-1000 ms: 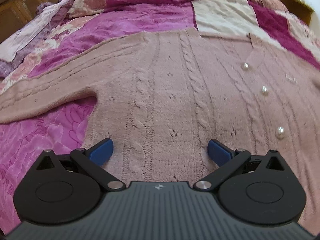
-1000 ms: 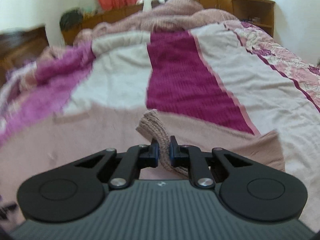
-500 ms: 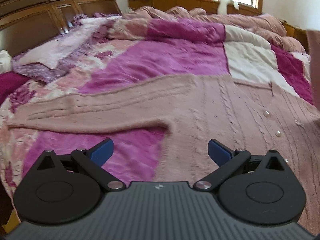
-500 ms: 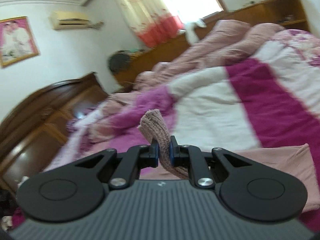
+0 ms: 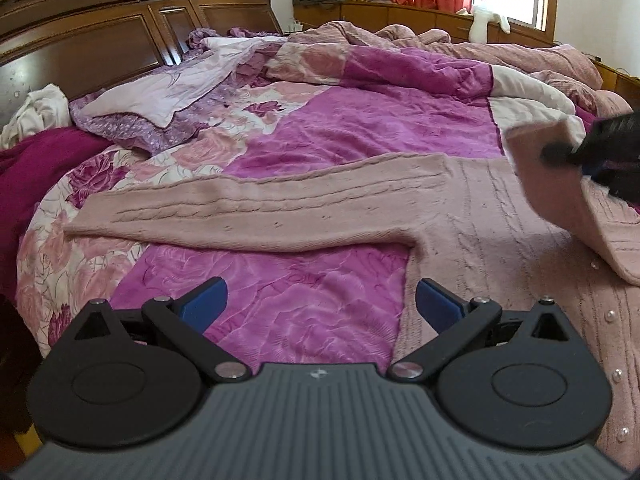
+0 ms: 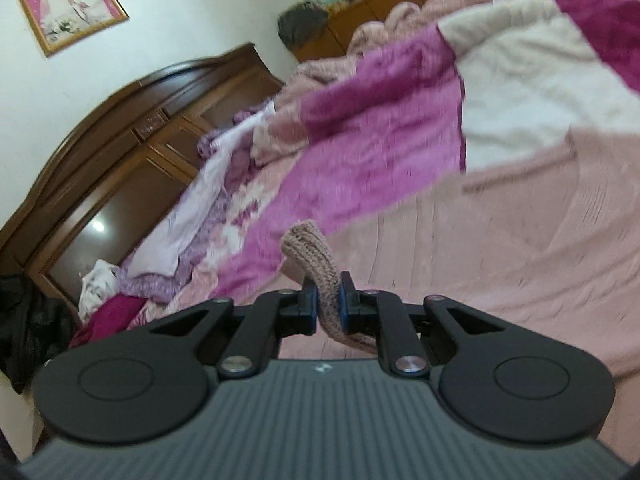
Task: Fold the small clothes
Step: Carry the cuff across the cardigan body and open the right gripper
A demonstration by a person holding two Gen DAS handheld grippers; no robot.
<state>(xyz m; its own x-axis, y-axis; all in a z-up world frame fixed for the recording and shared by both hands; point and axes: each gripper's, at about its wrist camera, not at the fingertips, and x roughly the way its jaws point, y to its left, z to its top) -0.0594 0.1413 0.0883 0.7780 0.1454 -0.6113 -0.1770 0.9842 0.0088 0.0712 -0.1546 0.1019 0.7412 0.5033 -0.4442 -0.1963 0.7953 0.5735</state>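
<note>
Pink cardigan [image 5: 500, 240] spread on magenta quilt [image 5: 360, 128], right gripper [image 6: 328, 304] clamped tight on ribbed cuff [image 6: 308, 256], left gripper [image 5: 320, 300] wide apart, empty, above outstretched sleeve [image 5: 240, 216].

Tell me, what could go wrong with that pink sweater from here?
The right gripper pinches only a narrow knit cuff, so the sleeve might slip out partway across. The fold it drags over the sweater could land crooked or bunch up. The other sleeve lies stretched over the rumpled blanket, and the open left gripper holds nothing down, so the whole sweater may shift.
</note>
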